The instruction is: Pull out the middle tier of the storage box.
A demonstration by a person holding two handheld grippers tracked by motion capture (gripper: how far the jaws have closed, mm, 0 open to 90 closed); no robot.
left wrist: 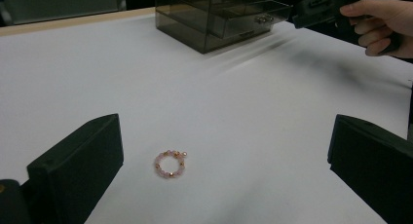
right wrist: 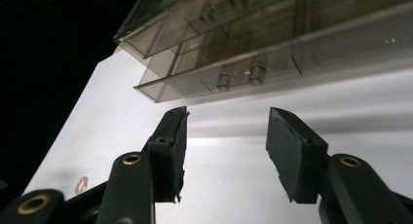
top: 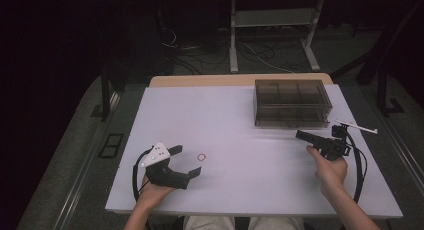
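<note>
White table point(top: 225, 120), dark room — bead ring point(left wrist: 170, 164)

— What do the two tools look like?

— The left gripper point(top: 186, 162) is black, with a white three-cornered plate point(top: 154, 155) on top that has small dots on it. A black cable point(top: 135, 176) loops out from it.

— And the other one?

— The right gripper point(top: 302, 135) is black too, with a thin white stick point(top: 357, 126) at its back and a long black cord point(top: 359, 175). Up close, its jaws are flat dark blocks with round brass screws point(right wrist: 131, 159).

— What is the person wearing?

— Light trousers point(top: 245, 223). The arms are bare.
</note>
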